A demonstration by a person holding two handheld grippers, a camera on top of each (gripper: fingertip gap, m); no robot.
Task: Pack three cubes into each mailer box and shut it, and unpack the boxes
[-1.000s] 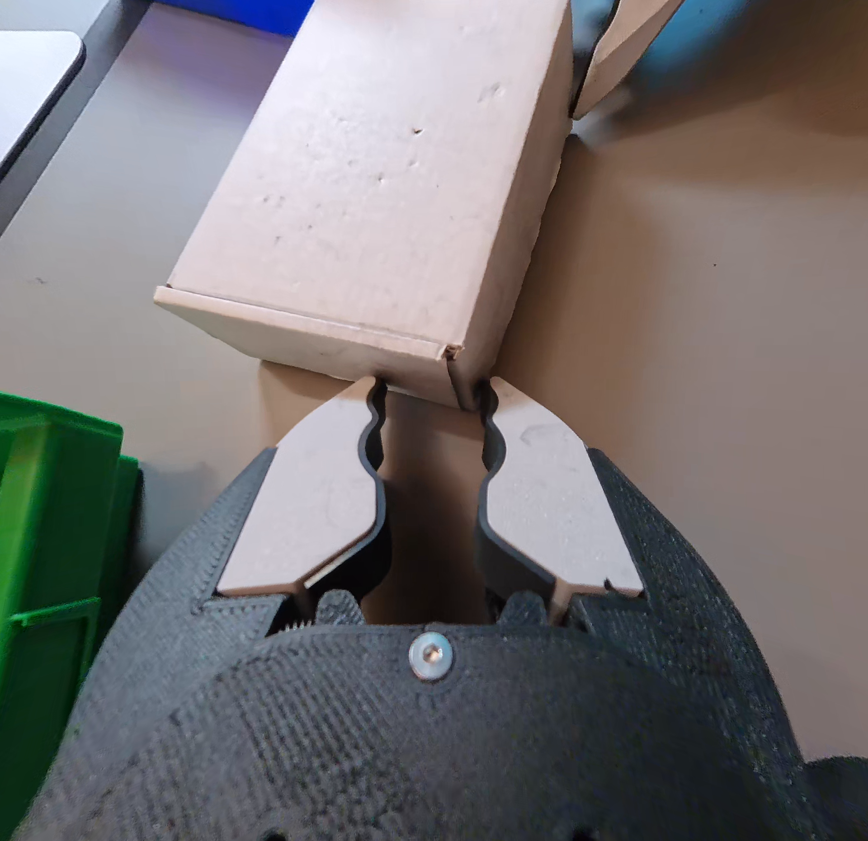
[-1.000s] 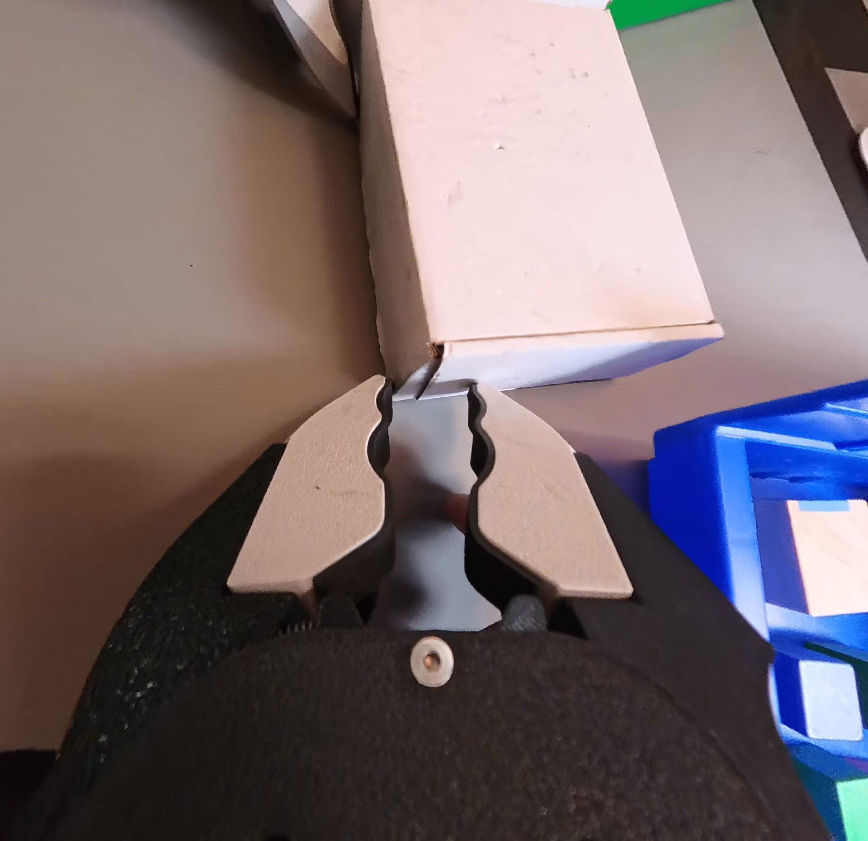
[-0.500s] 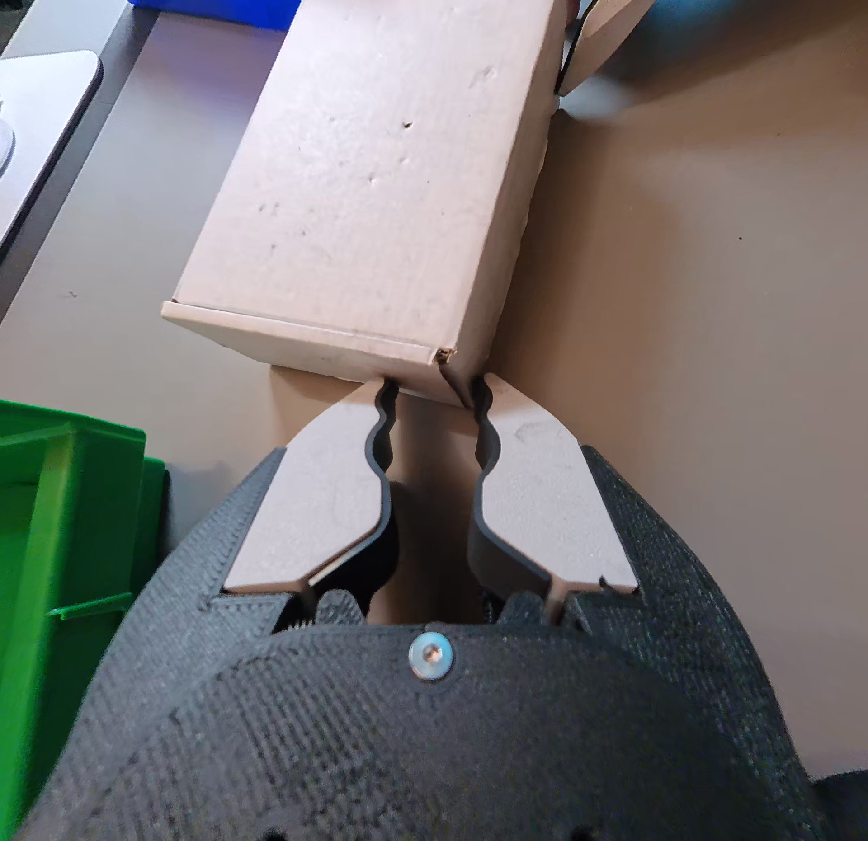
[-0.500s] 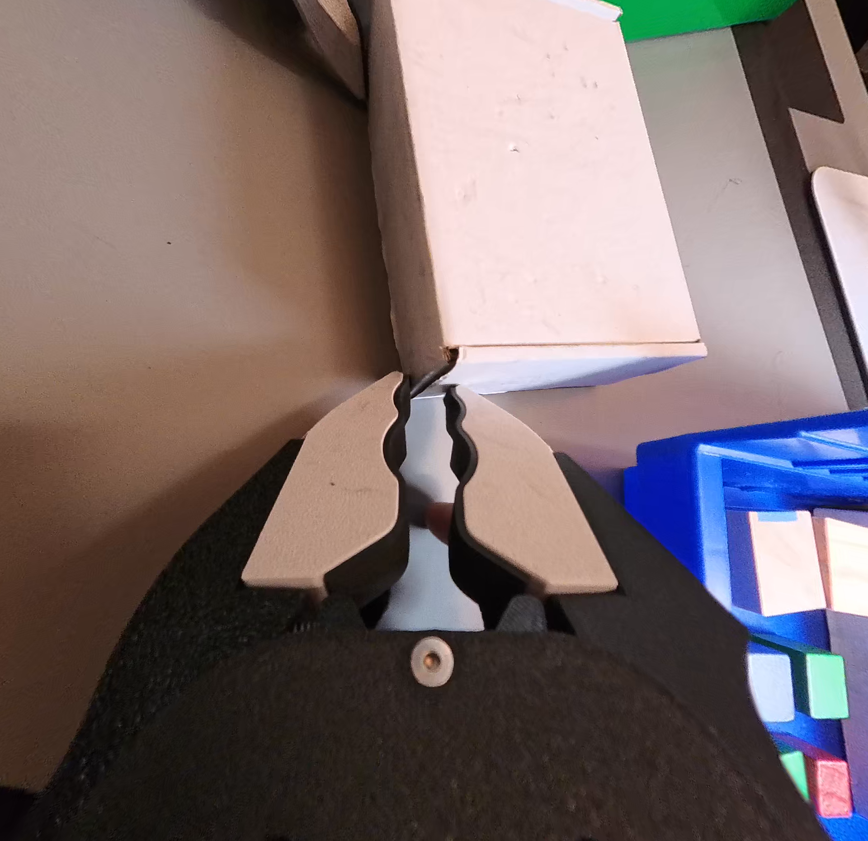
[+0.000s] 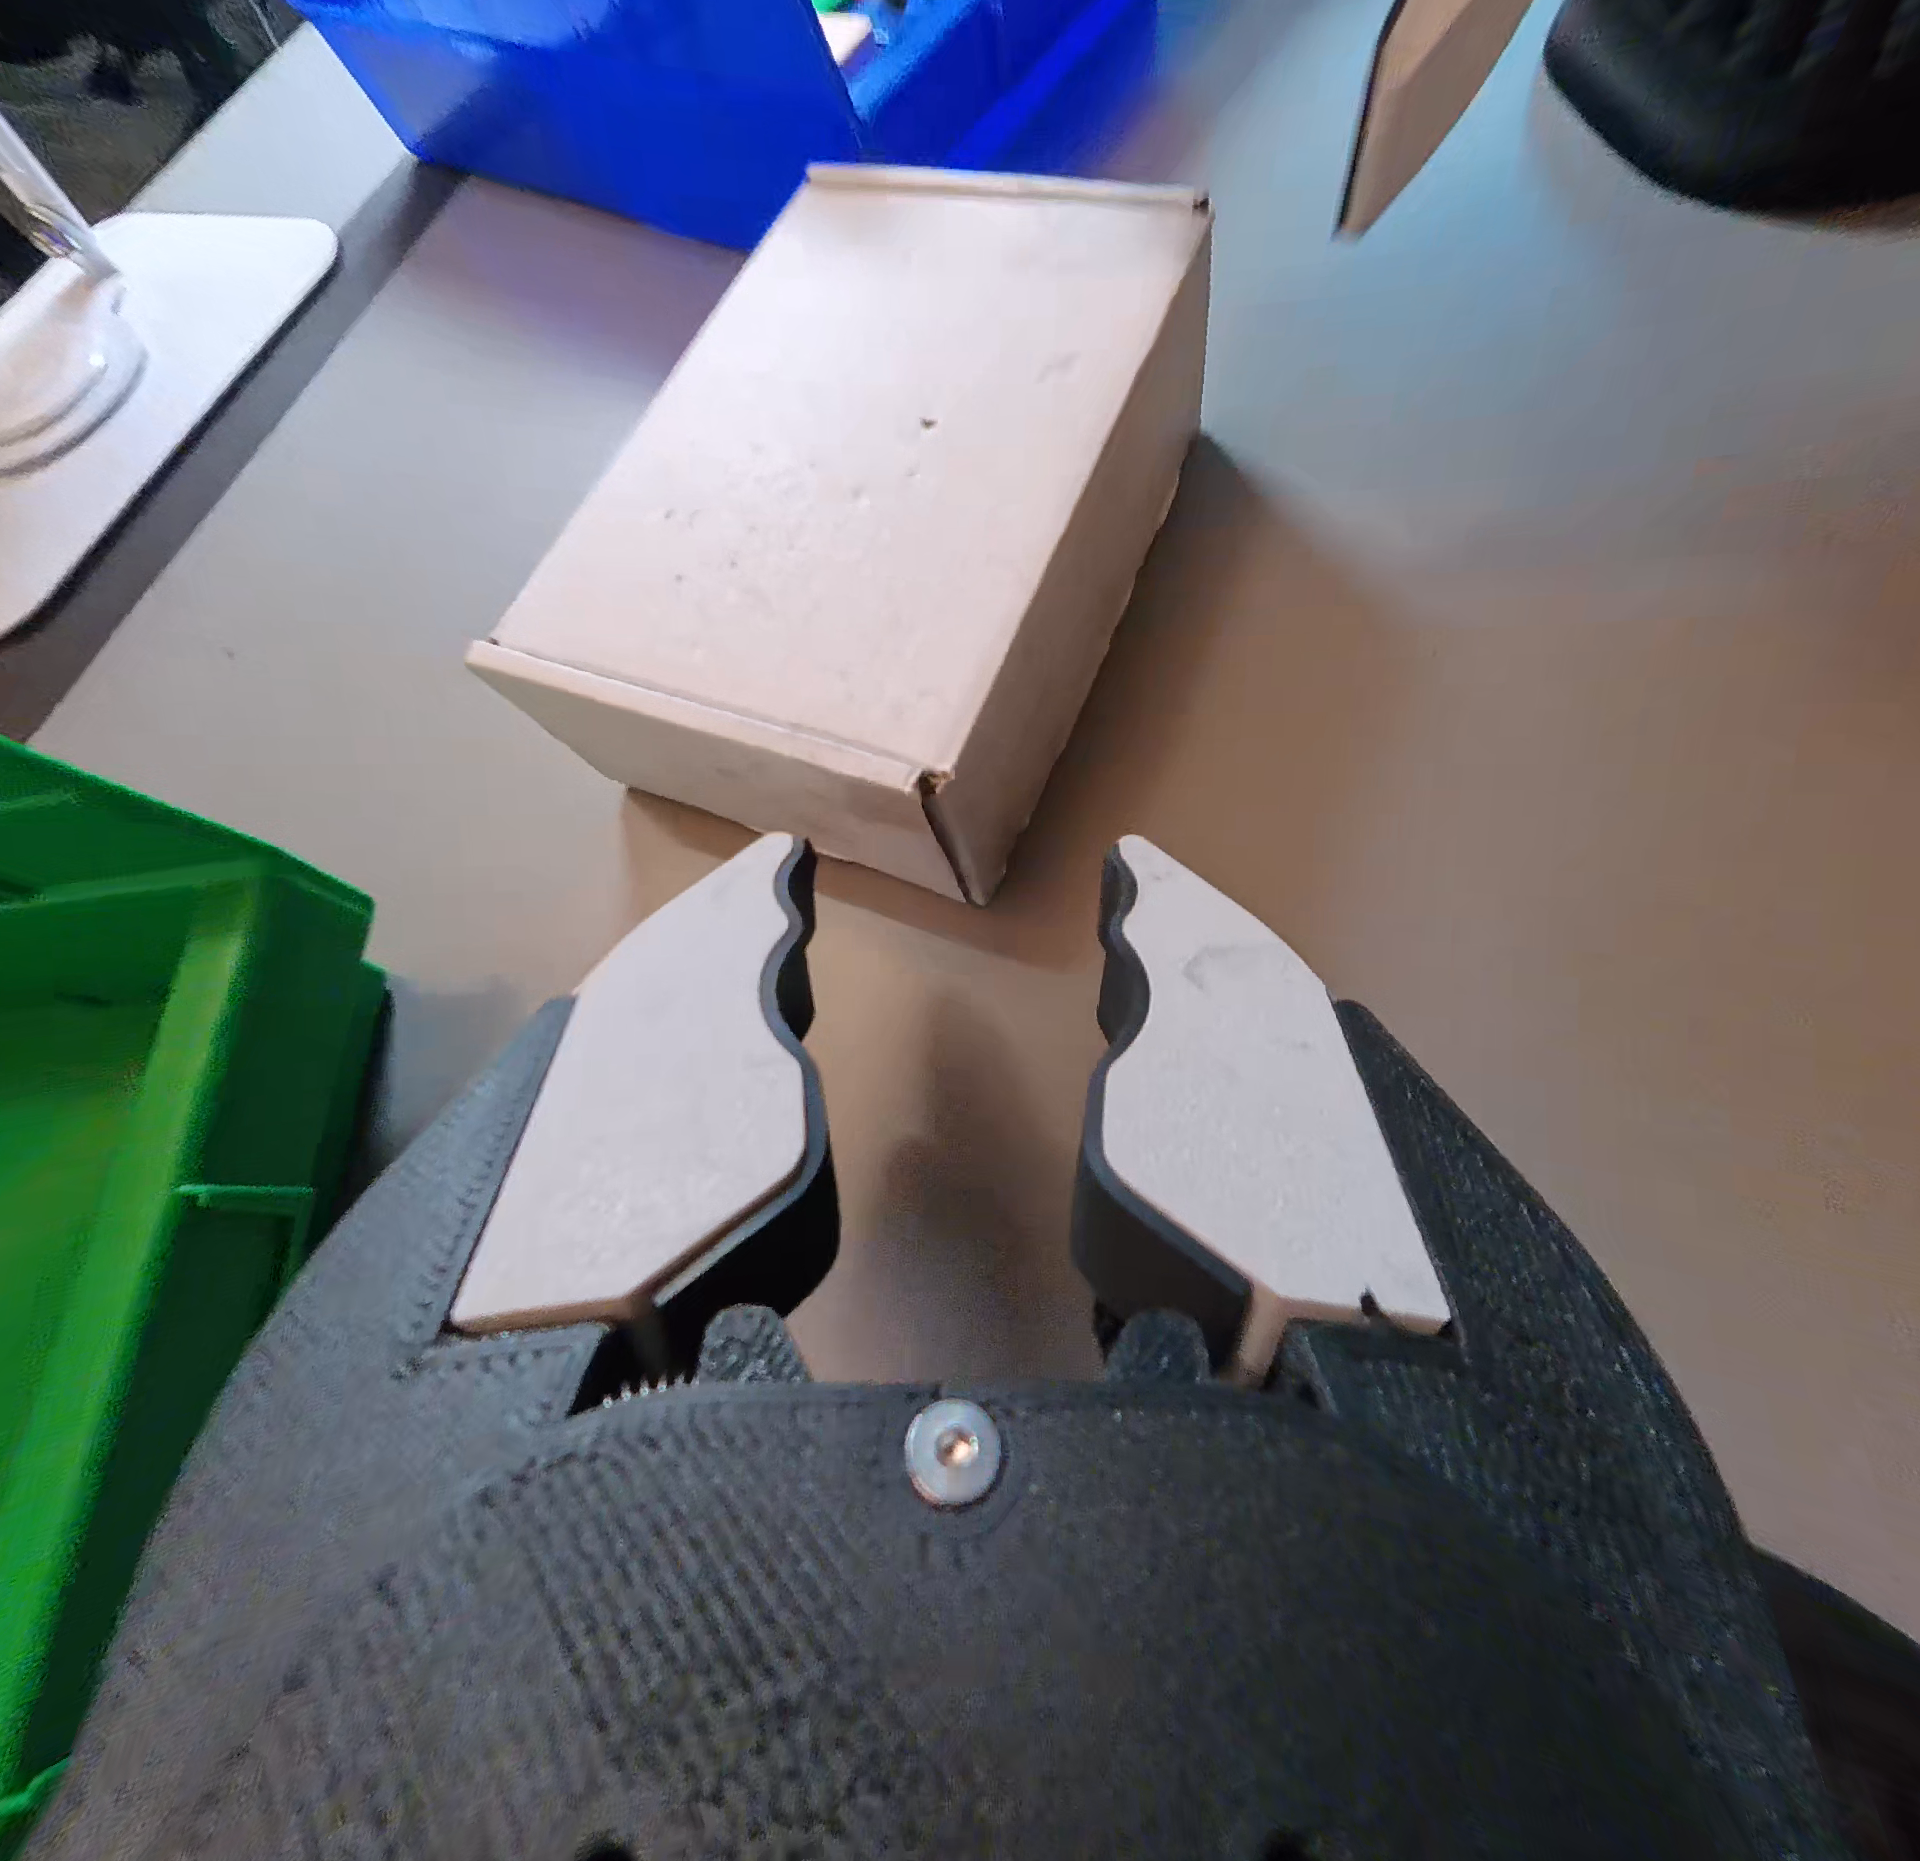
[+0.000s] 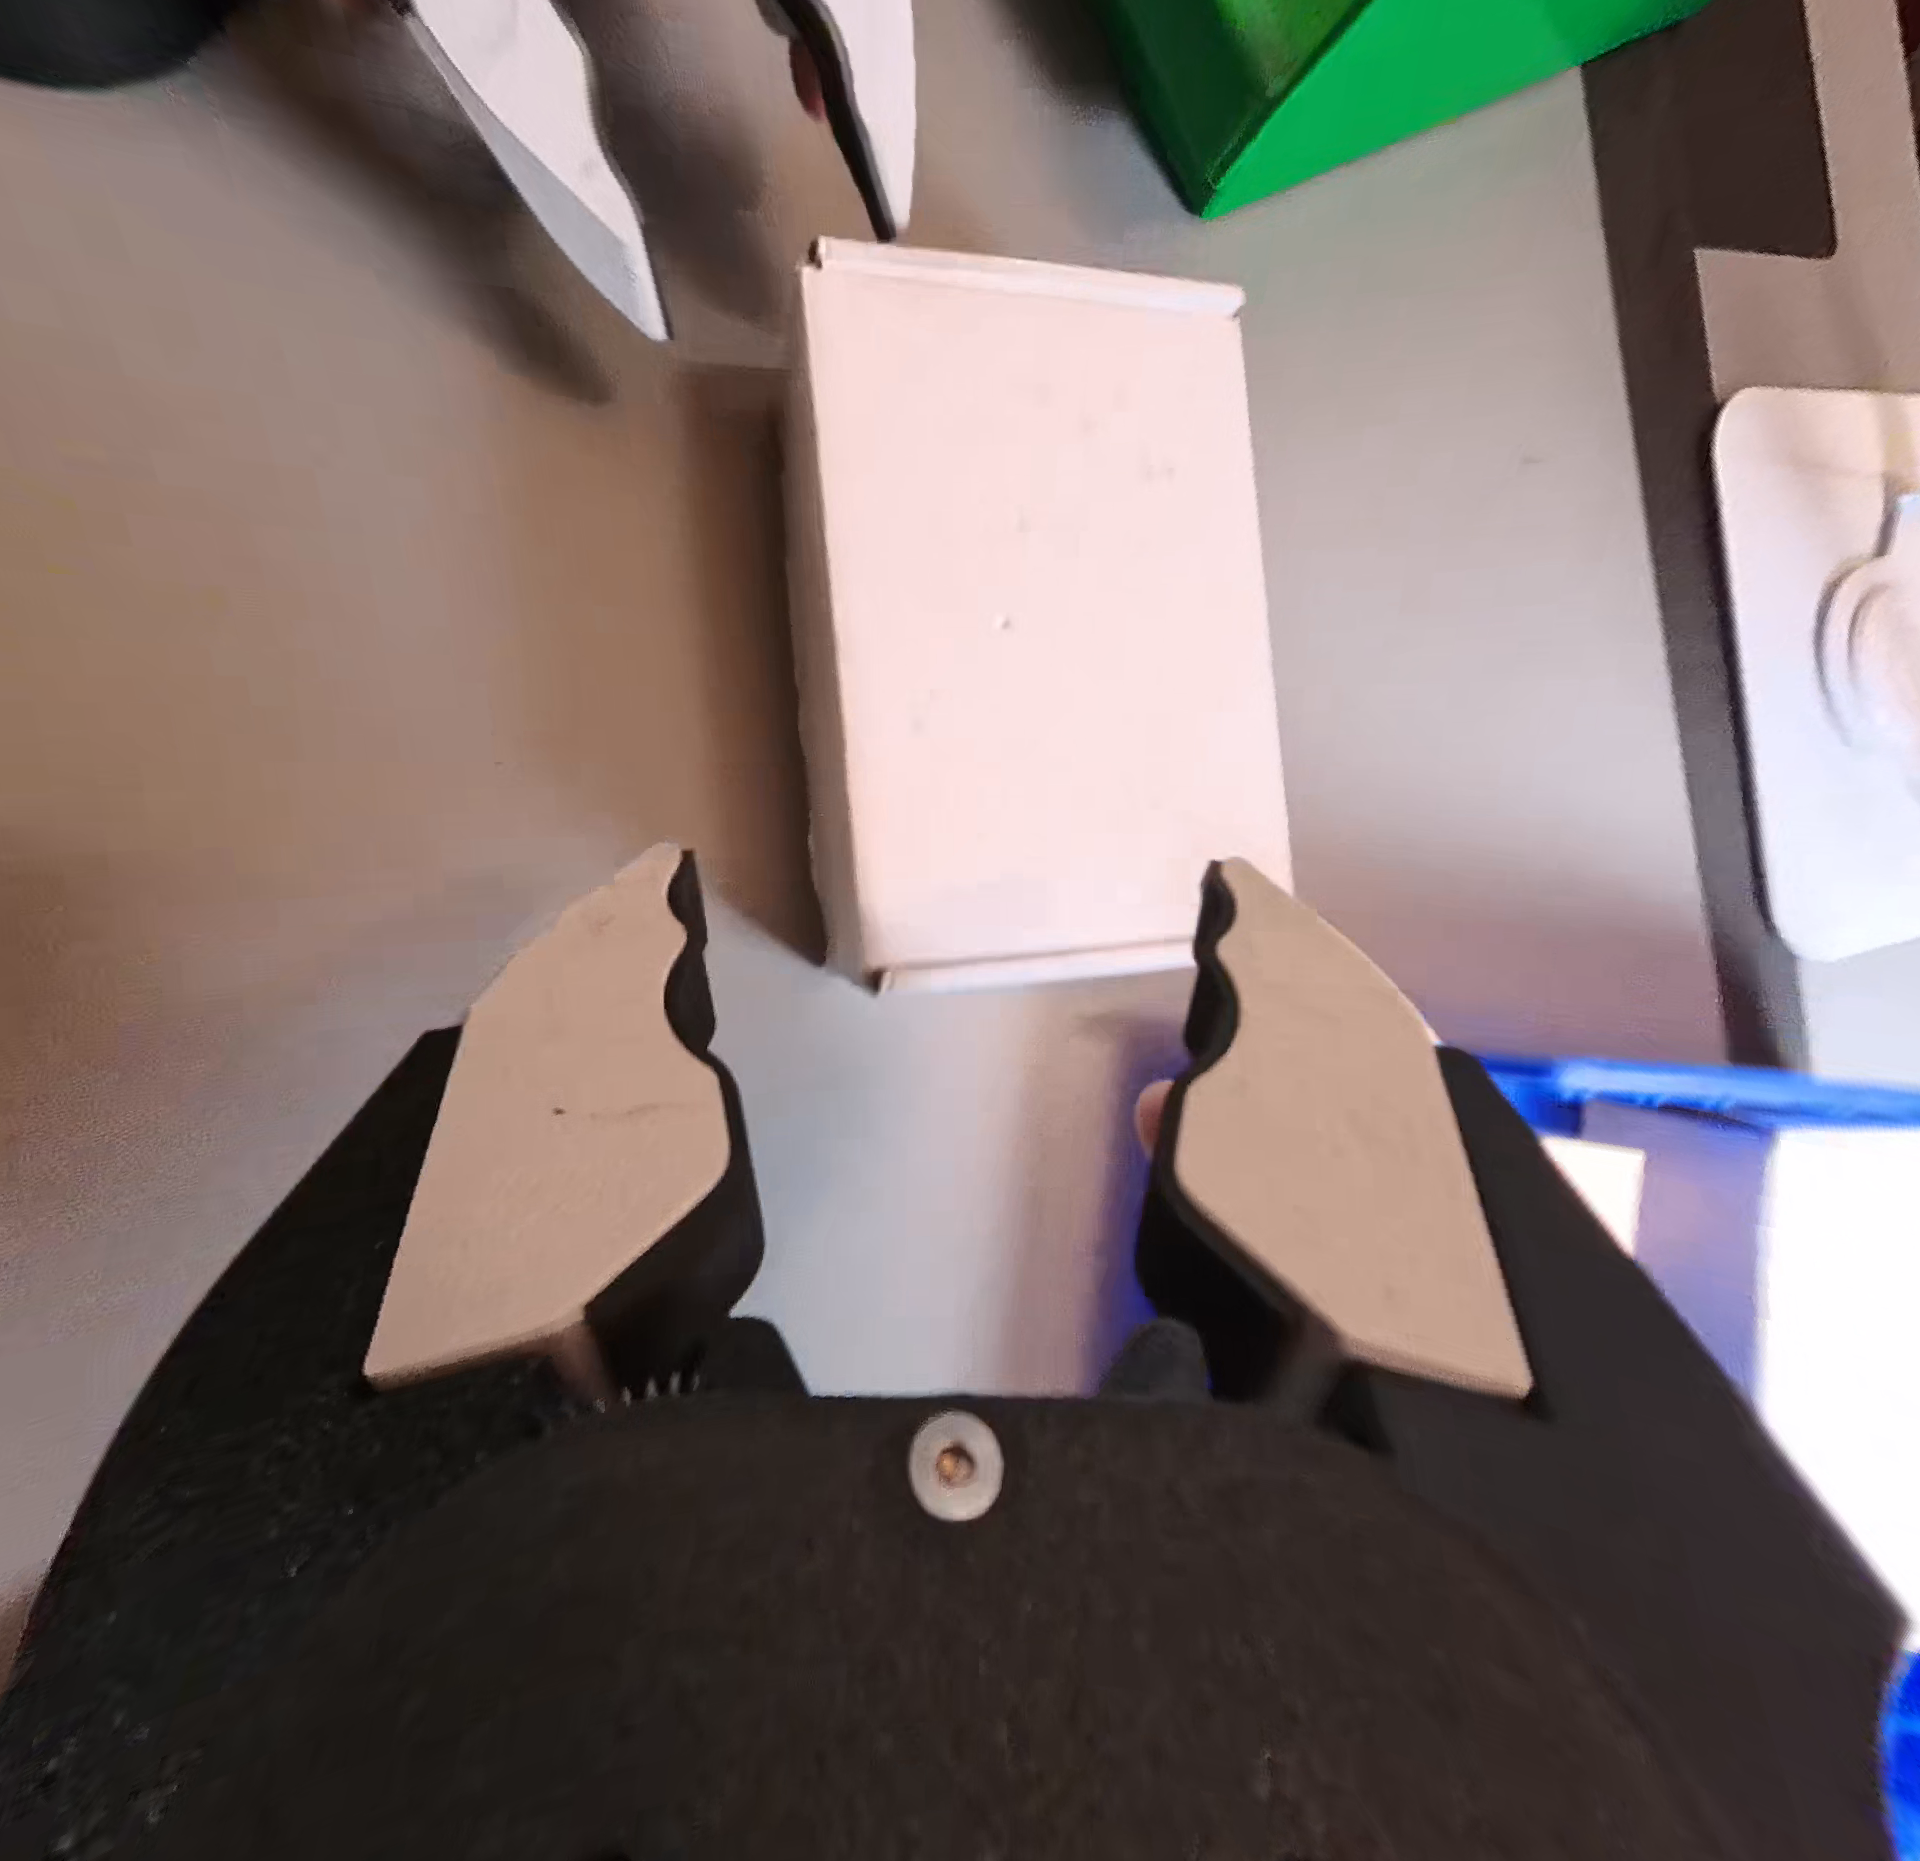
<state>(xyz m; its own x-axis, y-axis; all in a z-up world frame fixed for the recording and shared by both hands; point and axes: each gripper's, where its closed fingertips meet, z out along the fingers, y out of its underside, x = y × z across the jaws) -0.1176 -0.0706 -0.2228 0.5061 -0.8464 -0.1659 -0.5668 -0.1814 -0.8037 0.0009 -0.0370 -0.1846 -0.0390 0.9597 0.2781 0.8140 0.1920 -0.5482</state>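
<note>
A closed cardboard mailer box (image 5: 873, 523) lies flat on the tan table, lid shut. My left gripper (image 5: 956, 866) is open and empty, raised just short of the box's near corner. In the right wrist view the same box (image 6: 1039, 616) lies lengthwise ahead. My right gripper (image 6: 945, 886) is open wide and empty, held above the box's near end. The other gripper's fingers show at the far end of the box in each view, one right finger (image 5: 1444, 76) and the left fingers (image 6: 540, 138), clear of the box.
A blue bin (image 5: 644, 76) with coloured cubes stands beyond the box in the left wrist view and at the lower right in the right wrist view (image 6: 1704, 1105). A green bin (image 5: 156, 1084) stands at the left. A white stand base (image 5: 135, 377) sits past the table edge. The tips of one gripper are about 15 cm away from the tips of the other.
Both grippers opened and pulled up and back from the box's corners. The box now lies flat on the table, free of both grippers.
</note>
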